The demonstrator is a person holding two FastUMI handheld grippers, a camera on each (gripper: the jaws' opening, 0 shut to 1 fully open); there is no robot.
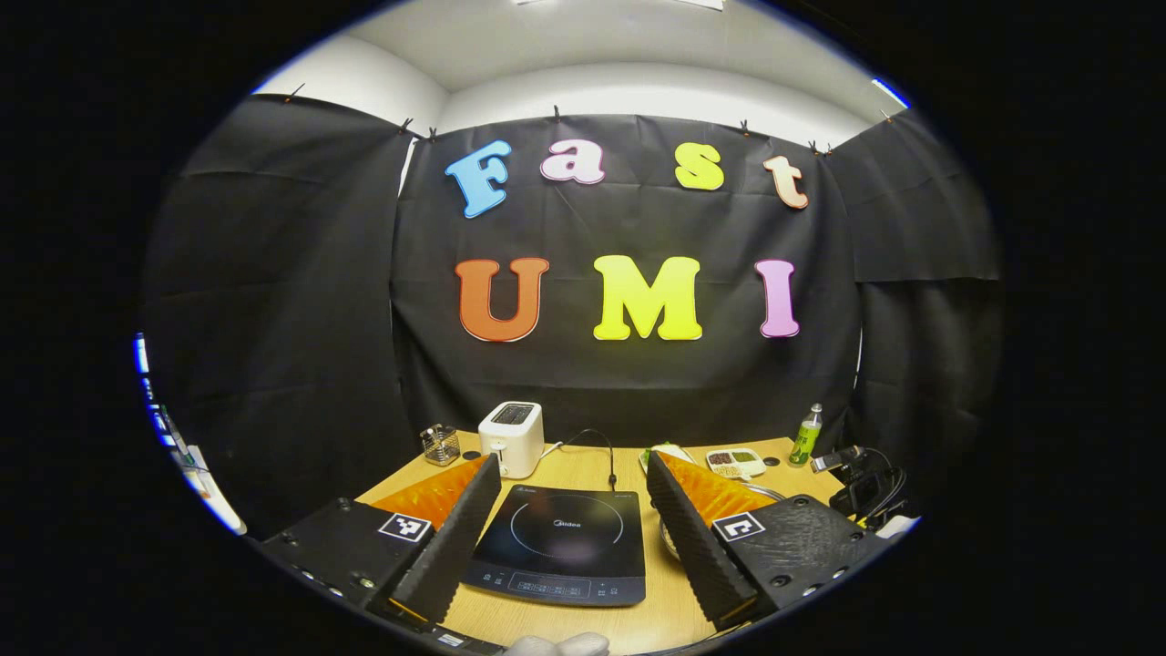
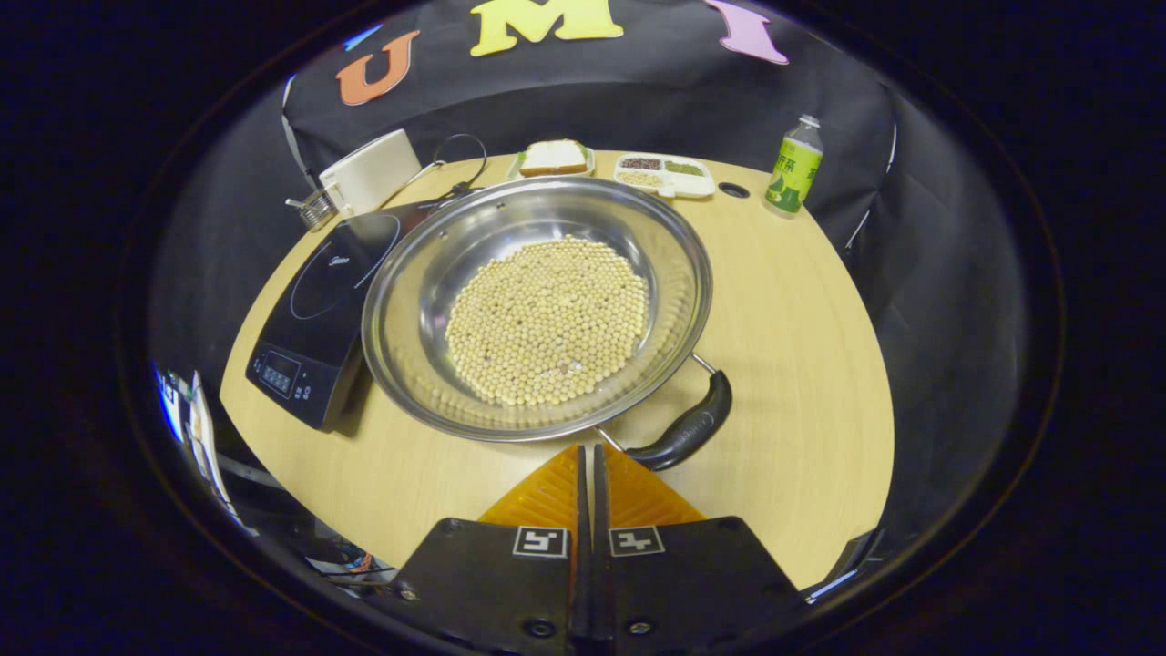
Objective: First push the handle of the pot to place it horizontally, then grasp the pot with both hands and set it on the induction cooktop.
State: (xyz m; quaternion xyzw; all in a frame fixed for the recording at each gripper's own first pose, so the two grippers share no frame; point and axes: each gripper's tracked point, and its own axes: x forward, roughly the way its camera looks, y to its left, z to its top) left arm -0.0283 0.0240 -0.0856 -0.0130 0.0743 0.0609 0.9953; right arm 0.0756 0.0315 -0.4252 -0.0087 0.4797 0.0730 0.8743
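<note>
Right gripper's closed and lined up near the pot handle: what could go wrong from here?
The pot is shallow and holds loose beans; a hard shove on the handle may spill them. Its rim already overlaps the induction cooktop, so swinging it could nudge the cooktop.

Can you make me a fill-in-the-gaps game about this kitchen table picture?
1. The shiny round metal pot is full of pale ____.
2. The right gripper has its fingers ____.
3. The pot's black handle lies nearest the ____ gripper.
4. The flat black induction cooktop has ____ on it.

Missing words: beans; shut; right; nothing
</note>
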